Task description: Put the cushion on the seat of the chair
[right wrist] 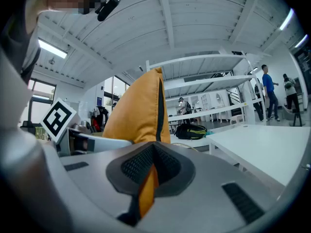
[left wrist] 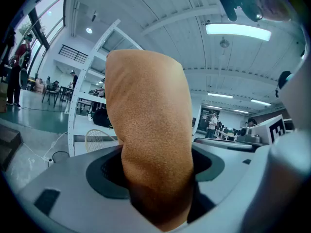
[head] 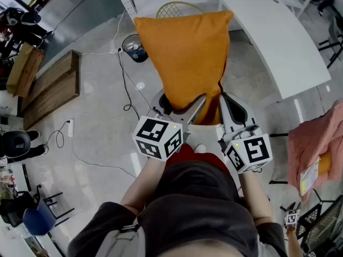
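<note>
An orange cushion [head: 185,58] hangs upright in front of me, held by its lower edge from both sides. My left gripper [head: 195,108] is shut on a thick fold of the cushion [left wrist: 150,130], which fills the gap between its jaws. My right gripper [head: 221,100] is shut on the cushion's thin seamed corner [right wrist: 146,188], and the cushion [right wrist: 138,113] rises above it. A pale wire-backed chair [head: 174,7] stands just beyond the cushion. Its seat is hidden behind the cushion. The chair's round wire back [left wrist: 99,140] shows low at the left in the left gripper view.
A white table [head: 278,42] runs along the right, close to the chair. A black bin [head: 134,48] and cables [head: 126,84] lie on the floor at the left, with wooden boards [head: 51,87] further left. A pink cloth [head: 316,154] hangs at the right edge.
</note>
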